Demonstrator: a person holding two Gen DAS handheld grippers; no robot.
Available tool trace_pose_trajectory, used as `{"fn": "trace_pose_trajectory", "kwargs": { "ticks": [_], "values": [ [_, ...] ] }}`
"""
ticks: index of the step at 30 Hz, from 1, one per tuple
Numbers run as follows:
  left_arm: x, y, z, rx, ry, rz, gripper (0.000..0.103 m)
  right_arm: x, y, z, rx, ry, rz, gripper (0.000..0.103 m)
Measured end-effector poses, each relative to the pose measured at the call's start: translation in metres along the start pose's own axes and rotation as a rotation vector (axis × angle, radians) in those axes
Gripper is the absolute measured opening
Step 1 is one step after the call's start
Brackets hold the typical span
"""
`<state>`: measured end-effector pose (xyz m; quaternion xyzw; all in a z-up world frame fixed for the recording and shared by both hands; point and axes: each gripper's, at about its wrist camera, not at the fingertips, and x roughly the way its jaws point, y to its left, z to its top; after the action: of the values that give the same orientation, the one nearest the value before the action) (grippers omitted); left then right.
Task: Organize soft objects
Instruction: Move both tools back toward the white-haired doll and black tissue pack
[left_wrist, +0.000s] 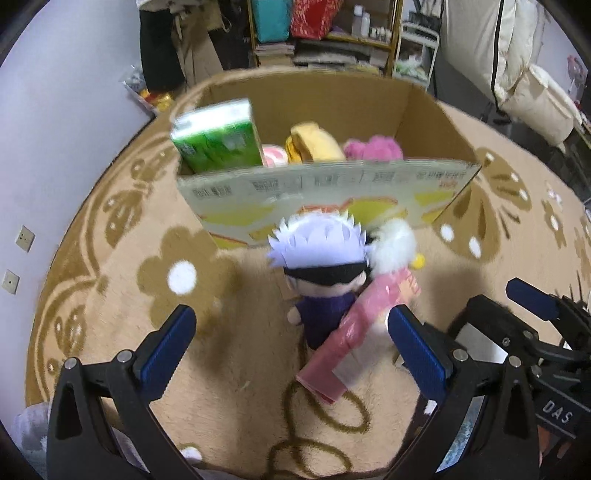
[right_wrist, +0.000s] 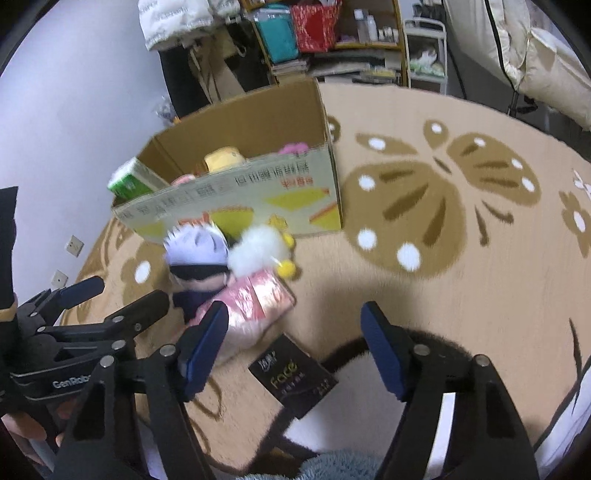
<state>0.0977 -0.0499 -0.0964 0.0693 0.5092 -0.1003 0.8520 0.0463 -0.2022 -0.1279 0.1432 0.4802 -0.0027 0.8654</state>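
Partly done, by the look of it. Already inside the cardboard box (left_wrist: 424, 110): a green tissue pack (left_wrist: 218, 138) leaning in the left corner, a yellow plush (left_wrist: 314, 142), a pink fluffy plush (left_wrist: 373, 147) and something pale pink (left_wrist: 275, 155) between pack and yellow plush.

Still out on the carpet (left_wrist: 110, 295), against the box's near wall: a white-haired doll (left_wrist: 321, 266) with a black blindfold, a white fluffy toy (left_wrist: 393, 245) with yellow bits touching its head, and a pink soft pack (left_wrist: 354, 332) lying across the doll's side. Nearer the right gripper, a dark "Face" packet (right_wrist: 293, 380) flat on the carpet, partly over a black-and-white furry thing (right_wrist: 354, 373).

Left gripper (left_wrist: 291, 350): released, jaws wide, empty, aimed at doll and pink pack. Right gripper (right_wrist: 295, 350): likewise spread and holding nothing, above the dark packet.

Hard to judge: motion blur over the whole pile; box floor hidden behind the near wall, so the count inside uncertain; furry thing cut off by the gripper frame; pale blue fuzzy patch (right_wrist: 325, 465) at the bottom edge of the right view unidentifiable.
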Motion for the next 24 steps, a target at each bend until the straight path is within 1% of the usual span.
{"fn": "trace_pose_trajectory", "kwargs": {
  "ticks": [4, 10, 14, 19, 24],
  "values": [
    [0.017, -0.004, -0.004, 0.015, 0.057, -0.003, 0.102, 0.008, -0.004, -0.004, 0.012, 0.035, 0.006, 0.078],
    [0.029, -0.009, -0.007, 0.047, 0.098, -0.001, 0.102, 0.013, 0.001, -0.011, -0.008, 0.074, 0.001, 0.078],
    [0.04, -0.009, -0.008, 0.048, 0.135, -0.006, 0.102, 0.017, 0.002, -0.013, -0.01, 0.092, -0.001, 0.078],
    [0.048, -0.013, -0.014, 0.083, 0.169, -0.001, 0.102, 0.02, -0.003, -0.012, 0.019, 0.103, -0.002, 0.078],
    [0.057, -0.02, -0.022, 0.135, 0.203, 0.019, 0.102, 0.031, -0.014, -0.013, 0.073, 0.15, 0.015, 0.078]
  ]
}}
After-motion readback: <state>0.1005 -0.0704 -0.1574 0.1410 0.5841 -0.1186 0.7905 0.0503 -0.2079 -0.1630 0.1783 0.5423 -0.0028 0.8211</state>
